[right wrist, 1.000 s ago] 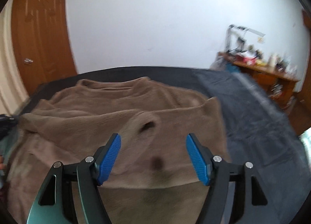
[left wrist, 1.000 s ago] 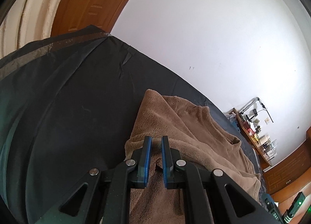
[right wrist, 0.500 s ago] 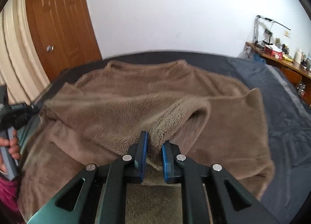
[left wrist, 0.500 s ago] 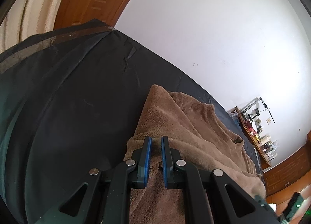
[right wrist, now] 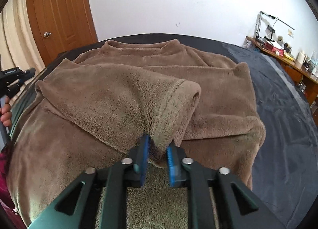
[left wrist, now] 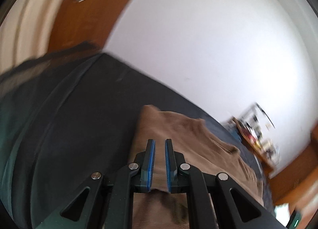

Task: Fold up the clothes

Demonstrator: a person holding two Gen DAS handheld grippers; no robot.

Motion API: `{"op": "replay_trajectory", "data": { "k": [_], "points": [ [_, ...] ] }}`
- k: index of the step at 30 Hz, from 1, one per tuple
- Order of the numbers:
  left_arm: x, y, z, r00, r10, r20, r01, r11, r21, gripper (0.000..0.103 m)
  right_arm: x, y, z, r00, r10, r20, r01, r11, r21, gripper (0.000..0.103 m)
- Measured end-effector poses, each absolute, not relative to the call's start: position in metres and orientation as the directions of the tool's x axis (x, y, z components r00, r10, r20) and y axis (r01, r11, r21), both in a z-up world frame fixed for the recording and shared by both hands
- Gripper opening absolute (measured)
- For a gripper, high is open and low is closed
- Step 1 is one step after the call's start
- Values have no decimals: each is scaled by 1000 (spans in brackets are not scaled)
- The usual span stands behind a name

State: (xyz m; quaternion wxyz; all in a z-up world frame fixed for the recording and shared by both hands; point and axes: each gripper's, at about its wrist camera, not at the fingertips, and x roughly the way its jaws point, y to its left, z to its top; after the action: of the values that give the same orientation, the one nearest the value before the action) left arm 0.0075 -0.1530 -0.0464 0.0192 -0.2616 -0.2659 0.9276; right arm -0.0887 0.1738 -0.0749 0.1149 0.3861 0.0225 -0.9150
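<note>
I have the right gripper (right wrist: 157, 145) clamped on the cuff of the brown sweater's sleeve (right wrist: 169, 98), lifted and drawn across the sweater (right wrist: 218, 82), which lies spread on the dark bed (right wrist: 282, 114). My left gripper (left wrist: 159, 149) sits at the sweater's edge nearest the door (left wrist: 87, 10), its jaws close together; the blur hides whether they pinch cloth.

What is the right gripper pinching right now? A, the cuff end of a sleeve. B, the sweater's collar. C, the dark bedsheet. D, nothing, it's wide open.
A: the right gripper is closed on the cuff of the sleeve, which is lifted over the body of the sweater; the collar lies far off by the wall.
</note>
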Motion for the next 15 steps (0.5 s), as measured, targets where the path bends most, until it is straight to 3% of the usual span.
{"op": "replay_trajectory", "data": {
  "k": [1,2,3,5,7,11,15],
  "points": [
    [4,-144,-47,-847,219,-484,57,-868,-494,12,-88,174,-73,-683,-180,-708,218,-975,37,45],
    [-2,-135,-50,-819,274,-504,11,-871,-491,12,-88,174,-72,-691,-166,-704,209,-978,26,62],
    [-7,-128,-55,-790,286,-543,6,-881,-472,12,-88,174,-70,-698,-153,-700,199,-980,16,70],
    [-18,-118,-67,-727,256,-637,40,-910,-412,12,-87,174,-67,-712,-127,-690,179,-984,-5,71],
    [-23,-128,-81,-688,269,-674,102,-884,-456,12,-84,174,-62,-729,-105,-676,159,-987,-18,71],
    [-27,-156,-104,-654,323,-684,222,-782,-582,12,-85,173,-54,-761,-84,-643,128,-991,-22,71],
    [-22,-161,-102,-670,303,-677,246,-770,-588,12,-94,160,-41,-777,-132,-615,166,-986,3,71]
  ]
}}
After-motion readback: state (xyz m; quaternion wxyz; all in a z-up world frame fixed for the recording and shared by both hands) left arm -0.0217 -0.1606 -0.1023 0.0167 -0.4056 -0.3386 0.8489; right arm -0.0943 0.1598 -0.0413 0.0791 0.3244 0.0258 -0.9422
